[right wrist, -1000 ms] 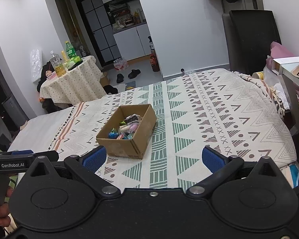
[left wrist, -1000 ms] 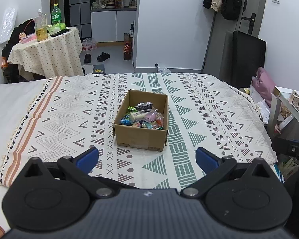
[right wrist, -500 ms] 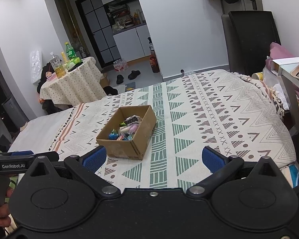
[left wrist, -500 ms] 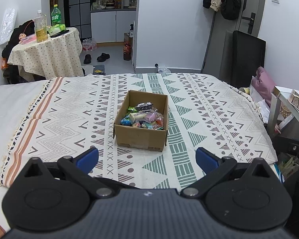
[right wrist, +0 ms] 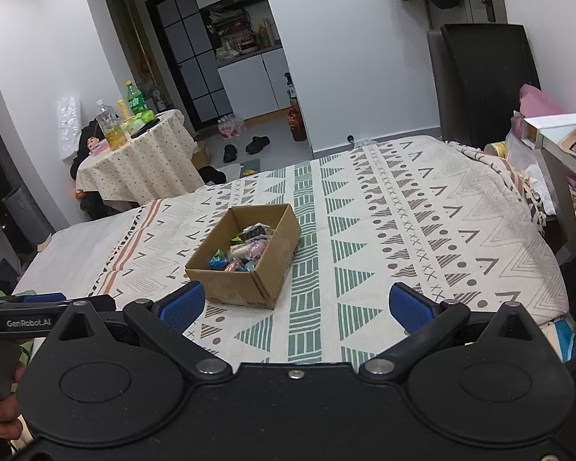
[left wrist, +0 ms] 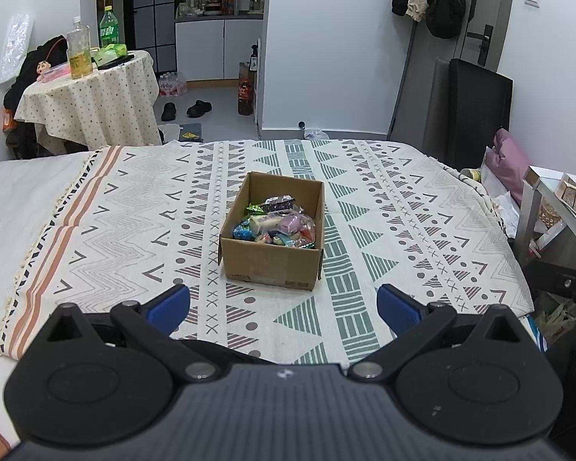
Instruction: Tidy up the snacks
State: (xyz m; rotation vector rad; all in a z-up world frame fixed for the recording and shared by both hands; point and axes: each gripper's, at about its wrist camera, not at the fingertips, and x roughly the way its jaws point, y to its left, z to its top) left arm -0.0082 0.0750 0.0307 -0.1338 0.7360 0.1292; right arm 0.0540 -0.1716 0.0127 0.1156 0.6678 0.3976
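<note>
A brown cardboard box point(left wrist: 268, 265) stands on the patterned cloth point(left wrist: 403, 230) in the middle of the left wrist view, holding several wrapped snacks point(left wrist: 278, 224). It also shows in the right wrist view point(right wrist: 249, 288), left of centre, with snacks point(right wrist: 245, 253) inside. My left gripper point(left wrist: 284, 305) is open and empty, held back from the box over the cloth's near edge. My right gripper point(right wrist: 295, 305) is open and empty, also held back, to the right of the box. The left gripper's body point(right wrist: 46, 317) shows at the left edge of the right wrist view.
A round table point(left wrist: 92, 107) with bottles stands at the back left. A black chair point(left wrist: 480, 115) and a metal side table point(left wrist: 556, 207) stand to the right of the bed. Shoes point(left wrist: 188, 109) lie on the floor beyond.
</note>
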